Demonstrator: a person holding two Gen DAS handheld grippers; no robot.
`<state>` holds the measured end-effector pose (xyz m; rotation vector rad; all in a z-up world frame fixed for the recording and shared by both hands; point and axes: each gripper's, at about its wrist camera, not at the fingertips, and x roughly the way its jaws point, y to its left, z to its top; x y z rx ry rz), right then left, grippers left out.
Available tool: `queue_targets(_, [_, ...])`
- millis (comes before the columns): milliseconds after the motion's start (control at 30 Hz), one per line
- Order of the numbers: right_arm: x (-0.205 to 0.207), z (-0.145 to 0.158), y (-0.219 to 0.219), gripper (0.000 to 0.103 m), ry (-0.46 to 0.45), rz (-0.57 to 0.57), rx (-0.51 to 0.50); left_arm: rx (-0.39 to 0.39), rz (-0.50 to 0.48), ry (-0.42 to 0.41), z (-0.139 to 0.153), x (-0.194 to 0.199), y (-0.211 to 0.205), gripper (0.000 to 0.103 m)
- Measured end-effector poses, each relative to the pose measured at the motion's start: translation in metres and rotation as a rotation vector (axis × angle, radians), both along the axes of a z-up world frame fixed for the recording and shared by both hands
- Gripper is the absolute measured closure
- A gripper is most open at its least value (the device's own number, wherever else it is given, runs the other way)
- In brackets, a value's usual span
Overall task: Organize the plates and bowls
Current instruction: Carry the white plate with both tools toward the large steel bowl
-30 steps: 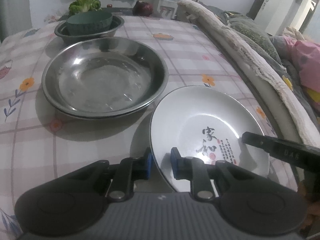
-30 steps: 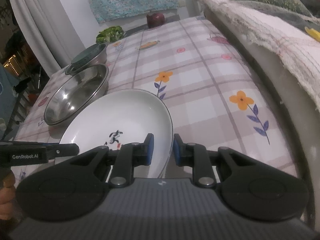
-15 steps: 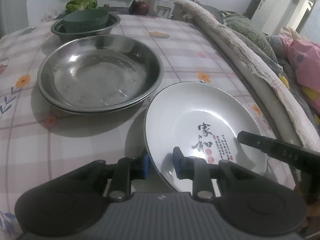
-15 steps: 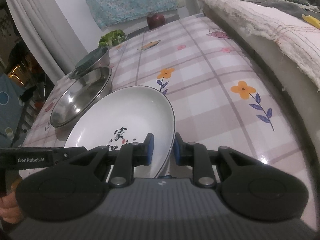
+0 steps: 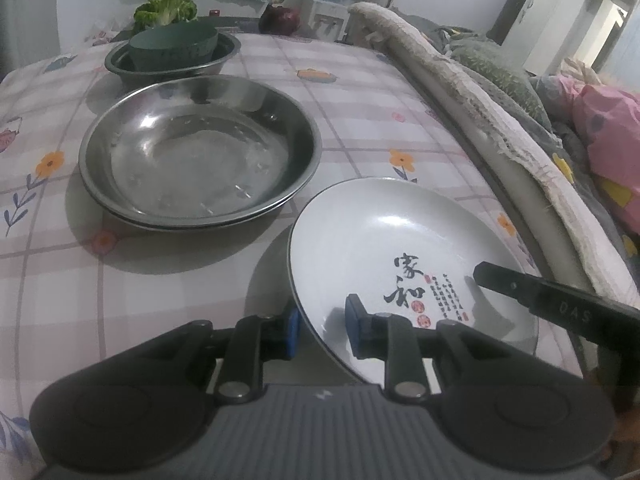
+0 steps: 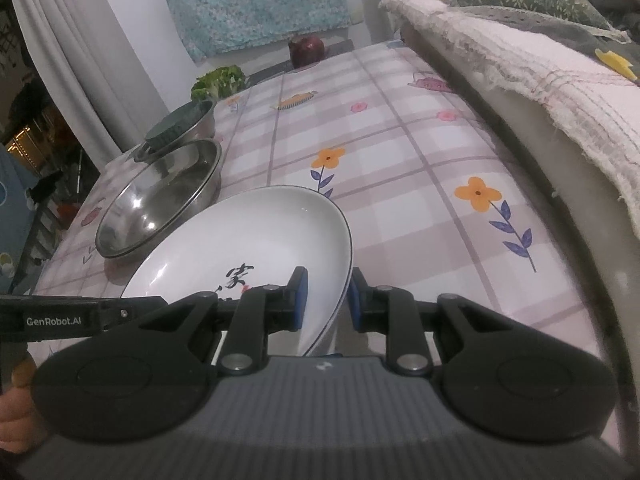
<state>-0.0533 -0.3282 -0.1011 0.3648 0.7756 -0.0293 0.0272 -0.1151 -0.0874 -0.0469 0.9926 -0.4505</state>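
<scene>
A white plate [image 5: 384, 248] with black calligraphy hangs tilted just over the tablecloth, casting a shadow below. My left gripper [image 5: 322, 326] is shut on its near left rim. At the plate's other side my right gripper [image 6: 328, 300] is shut on the rim [image 6: 340, 280]; one of its fingers [image 5: 540, 296] shows in the left wrist view. Beyond the plate, two stacked steel plates [image 5: 200, 160] rest on the cloth. Farther back a green bowl [image 5: 174, 46] sits inside a steel bowl [image 5: 120, 66]. In the right wrist view the steel plates [image 6: 160, 200] lie left of the white plate.
A broccoli head [image 5: 166, 10] and a dark red round vegetable [image 5: 280, 20] lie at the table's far end. A blanket-covered sofa edge [image 5: 480, 120] runs along the table's right side. A curtain [image 6: 60, 60] hangs at the left. The checked cloth [image 6: 400, 168] lies bare to the right.
The white plate's right side has tipped up a little in the right wrist view. Both grippers stay at its rim, and the other dishes have not moved.
</scene>
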Motion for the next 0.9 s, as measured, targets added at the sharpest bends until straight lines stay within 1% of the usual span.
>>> queue_targets(733, [-0.010,0.019,-0.001,0.083,-0.051,-0.012,-0.012,-0.025,0.000,-0.065,0.020,-0.007,0.000,0.079])
queue_targets(900, [-0.011,0.022,-0.002,0.083,-0.058,-0.012,-0.015,-0.026,-0.001,-0.070,0.021,-0.007,0.001,0.079])
